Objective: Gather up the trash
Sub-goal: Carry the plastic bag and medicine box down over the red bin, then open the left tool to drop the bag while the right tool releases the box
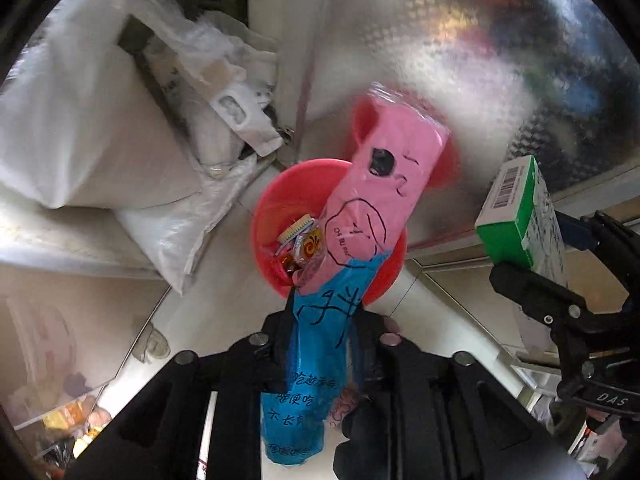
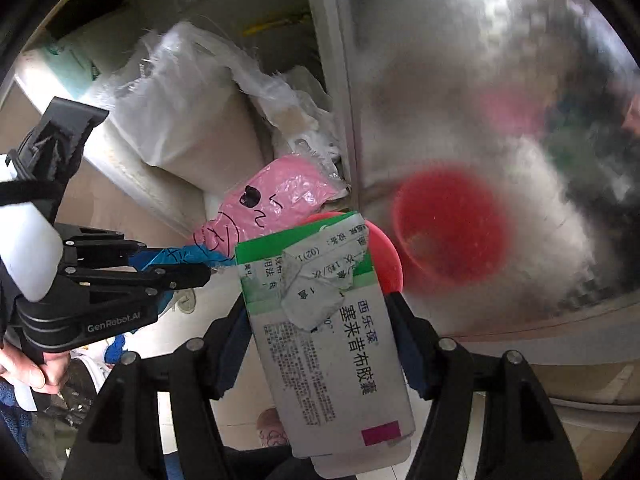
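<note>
Pink and blue plastic, a snack wrapper (image 1: 352,240) with a cartoon pig's face, stood clamped between the narrow jaws of the left hand-held gripper (image 1: 322,312), its pink end reaching out over the red bin (image 1: 280,200). Just beside it, the right hand-held gripper (image 2: 320,320) held a green and white medicine box (image 2: 320,340) across its width, jaws set well apart around the carton, a torn label peeling on its face. Both pointed steeply down. Below them the red bin sat on the pale floor (image 1: 224,280), already holding a few small wrappers (image 1: 298,240). Behind the bin rose a patterned metal panel (image 1: 460,40), which gave back a blurred red reflection. Farther off to the left, white sacks (image 1: 80,120) lay heaped together.
</note>
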The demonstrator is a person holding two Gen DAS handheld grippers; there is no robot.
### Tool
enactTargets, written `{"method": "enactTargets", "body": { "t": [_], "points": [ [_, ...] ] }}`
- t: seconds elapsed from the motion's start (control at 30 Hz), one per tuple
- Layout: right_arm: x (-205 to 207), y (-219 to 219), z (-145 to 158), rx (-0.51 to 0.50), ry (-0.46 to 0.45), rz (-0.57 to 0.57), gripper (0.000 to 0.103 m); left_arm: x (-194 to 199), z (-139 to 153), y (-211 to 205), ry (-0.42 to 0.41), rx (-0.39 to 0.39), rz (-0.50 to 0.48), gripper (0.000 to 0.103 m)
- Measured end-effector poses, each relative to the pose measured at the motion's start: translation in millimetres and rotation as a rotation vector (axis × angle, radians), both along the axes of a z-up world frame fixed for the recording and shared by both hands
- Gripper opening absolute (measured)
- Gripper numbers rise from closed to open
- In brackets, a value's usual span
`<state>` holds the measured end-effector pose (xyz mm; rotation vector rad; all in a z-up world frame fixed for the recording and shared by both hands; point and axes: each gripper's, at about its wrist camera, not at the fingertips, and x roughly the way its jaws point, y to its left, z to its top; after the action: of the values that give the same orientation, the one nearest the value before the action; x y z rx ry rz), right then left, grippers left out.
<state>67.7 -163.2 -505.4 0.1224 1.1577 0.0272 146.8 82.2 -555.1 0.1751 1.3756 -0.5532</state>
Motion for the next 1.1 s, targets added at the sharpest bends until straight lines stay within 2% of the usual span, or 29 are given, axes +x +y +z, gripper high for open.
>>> {"method": "enactTargets", "body": {
  "t": [0.03, 0.1, 0.13, 0.2, 0.3, 0.5, 0.73, 0.87, 1.1],
  "points": [
    [0.7, 1.6, -3.3, -0.001, 0.000, -0.004, 0.063, 1.3, -2.2, -2.1, 0.001, -0.005, -0.004, 0.024],
    [-4.8, 5.7, -9.5, -0.001, 0.001, -0.006, 0.063, 4.6, -4.9, -3.8, 0.000, -0.016, -0.002, 0.043],
    [-3.8, 8.1, -10.5, -0.002, 0.000, -0.008, 0.063, 6.0, -5.7, -5.1, -0.005, -0.019, -0.009, 0.048],
    [-14.8, 10.7, -9.7, 0.000, 0.002, -0.015, 0.063, 7.5, -6.5, -9.9, -0.013, -0.007, -0.028, 0.069],
    [-18.6, 12.9, -2.1, 0.002, 0.008, -0.031, 0.063, 6.0, 4.7, -12.9, -0.027, 0.002, -0.041, 0.083],
    [-11.8, 20.4, 15.5, -0.004, 0.019, -0.025, 0.063, 4.8, 34.8, -6.9, -0.022, 0.007, -0.033, 0.083],
    [9.4, 35.5, 35.7, -0.023, 0.023, 0.048, 0.063, 14.3, 58.6, 18.8, -0.020, 0.002, 0.040, 0.088],
    [25.1, 44.2, 27.8, -0.029, 0.034, 0.093, 0.063, 21.5, 55.9, 32.9, -0.037, 0.016, 0.092, 0.089],
    [44.4, 52.2, -0.6, -0.054, 0.047, 0.174, 0.063, 31.7, 22.2, 50.8, -0.010, 0.023, 0.177, 0.089]
  ]
}}
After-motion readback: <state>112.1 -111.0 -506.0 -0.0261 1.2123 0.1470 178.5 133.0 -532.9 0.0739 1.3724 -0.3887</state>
